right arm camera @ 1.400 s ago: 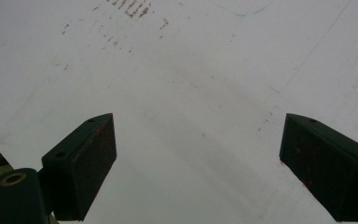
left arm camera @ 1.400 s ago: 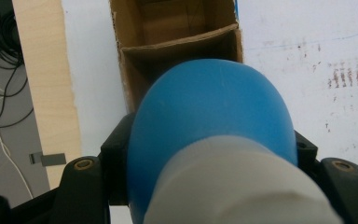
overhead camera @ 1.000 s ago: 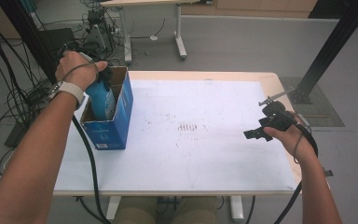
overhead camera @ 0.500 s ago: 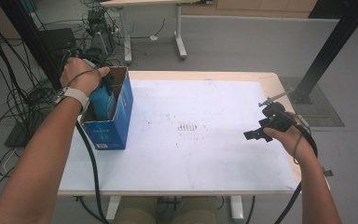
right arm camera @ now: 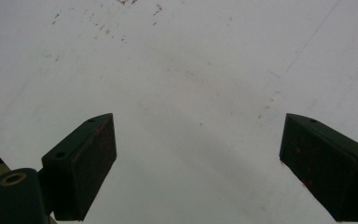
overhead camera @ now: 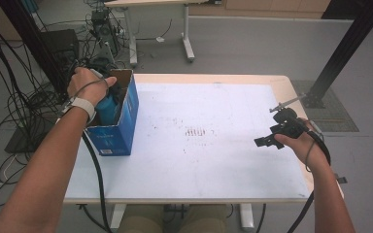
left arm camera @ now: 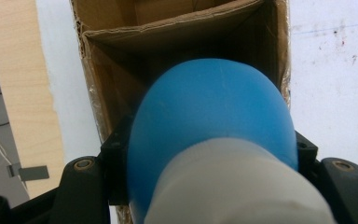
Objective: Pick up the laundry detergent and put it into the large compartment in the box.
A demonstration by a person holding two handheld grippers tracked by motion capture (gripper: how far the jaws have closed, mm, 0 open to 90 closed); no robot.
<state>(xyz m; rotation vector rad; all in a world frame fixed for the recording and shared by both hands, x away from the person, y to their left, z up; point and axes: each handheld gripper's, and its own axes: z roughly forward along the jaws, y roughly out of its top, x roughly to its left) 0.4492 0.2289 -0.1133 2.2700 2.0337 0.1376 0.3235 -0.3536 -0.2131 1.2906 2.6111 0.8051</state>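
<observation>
At the left edge of the white bench, a person's left hand is holding the left tongs over an open blue cardboard box, and the tongs are pinching a blue bottle with a pale, whitish band near its grip. In the left gripper view the bottle's rounded blue end is pointing down into the brown inside of the box, with both black jaws pressing against its sides. In the high view the bottle is sitting partly inside the box opening, just beneath the hand, with a black cable trailing down from the wrist across the box's front.

Well apart, near the right edge of the bench, the right hand is holding the right tongs low over the bare surface. The right gripper view is showing these tongs spread wide, nothing between the jaws, above white benchtop speckled with small reddish marks. A cluster of similar marks is lying near the middle of the bench, between the two hands.
</observation>
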